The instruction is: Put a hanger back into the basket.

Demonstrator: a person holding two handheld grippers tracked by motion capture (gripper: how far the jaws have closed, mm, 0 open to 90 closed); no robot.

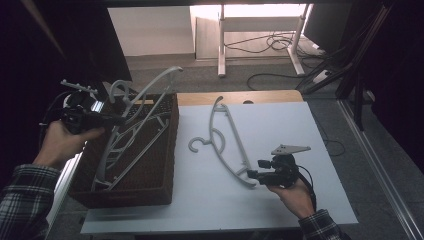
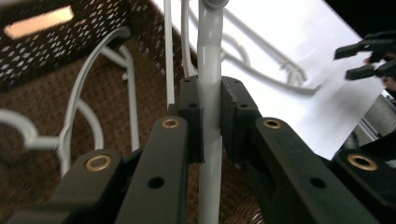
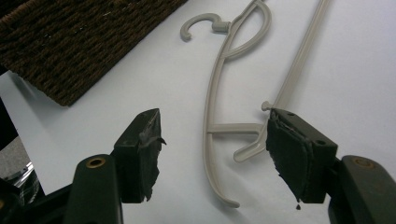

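The left gripper [image 2: 211, 119], clamped on a hanger [image 2: 209, 70] above the basket [image 1: 155, 165], could snag it on those below (they interlock), while the right gripper [image 3: 212, 154] waits open around the table hanger [image 3: 215, 135].

Room dim with dark corners, daylight from the far wall glaring pale off the white desk [image 1: 280, 130], basket [image 1: 150, 170] interior shadowed, near jaws soft and out of focus in both gripper views.
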